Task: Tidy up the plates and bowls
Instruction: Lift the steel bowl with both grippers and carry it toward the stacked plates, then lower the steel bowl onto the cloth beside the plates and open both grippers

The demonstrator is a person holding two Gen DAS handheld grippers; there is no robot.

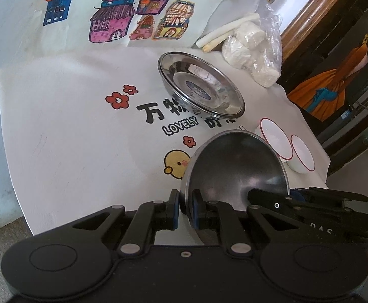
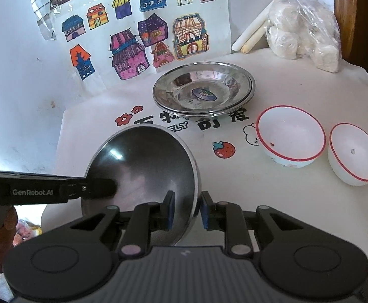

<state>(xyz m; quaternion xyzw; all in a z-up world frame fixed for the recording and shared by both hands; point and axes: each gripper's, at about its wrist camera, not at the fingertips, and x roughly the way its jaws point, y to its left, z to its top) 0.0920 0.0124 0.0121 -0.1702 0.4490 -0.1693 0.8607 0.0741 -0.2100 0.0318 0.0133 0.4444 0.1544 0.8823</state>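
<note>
Steel bowl: tilted on edge above the near worktop, rim pinched by left claw on one side; right claw straddles the opposite rim, pads slightly apart from it. Stacked steel plates: far centre, empty, blue sticker inside. Two white red-rimmed bowls: right, near the cloth edge, empty bar specks. Plastic bag of white lumps: far right. Open room: bare cloth at left. Writing: "LOVELY" on cloth; "GenRobot.AI" on left claw.
</note>
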